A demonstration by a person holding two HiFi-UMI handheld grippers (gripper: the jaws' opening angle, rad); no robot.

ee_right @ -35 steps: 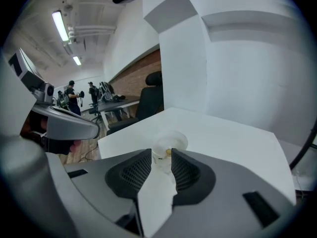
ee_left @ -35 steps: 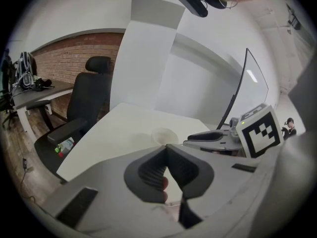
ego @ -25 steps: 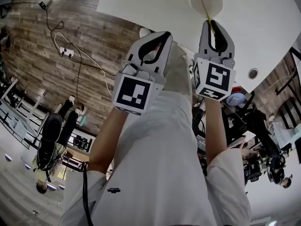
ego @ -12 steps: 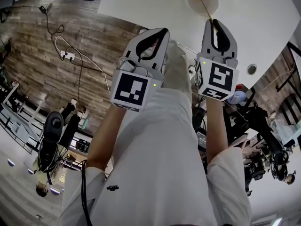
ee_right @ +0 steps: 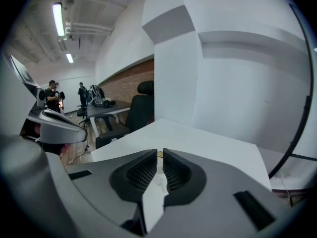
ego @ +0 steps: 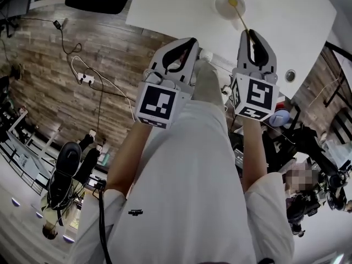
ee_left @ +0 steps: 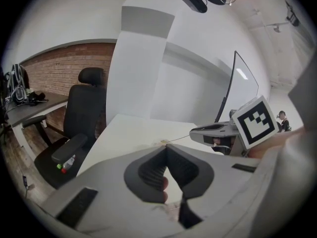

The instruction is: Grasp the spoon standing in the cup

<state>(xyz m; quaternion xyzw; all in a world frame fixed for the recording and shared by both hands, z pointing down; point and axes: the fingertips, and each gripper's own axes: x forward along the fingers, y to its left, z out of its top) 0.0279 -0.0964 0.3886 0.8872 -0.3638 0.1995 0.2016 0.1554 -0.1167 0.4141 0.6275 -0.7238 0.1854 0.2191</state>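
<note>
A small white cup point(ego: 228, 3) stands on the white table point(ego: 286, 15) with a spoon point(ego: 240, 16) in it. The spoon's gold bowl rests in the cup and its thin handle slants toward me. My right gripper point(ego: 250, 33) is shut on the handle's near end, and a gold bit of the spoon point(ee_right: 159, 154) shows in the narrow gap between its jaw tips. In the left gripper view the handle runs as a fine line from the cup point(ee_left: 163, 143) to the right gripper point(ee_left: 194, 131). My left gripper point(ego: 193, 39) hovers at the table's near edge, shut and empty.
A black office chair point(ee_left: 86, 113) stands at the table's left and a thin screen point(ee_left: 233, 98) at its right. Cables and a power strip point(ego: 82, 63) lie on the wood floor. A round grommet point(ego: 290, 76) sits in the tabletop. People stand far off point(ee_right: 52, 98).
The head view has pulled back and shows more of the table. Both grippers keep their places, the right one still at the spoon handle, which now slants a little more.
</note>
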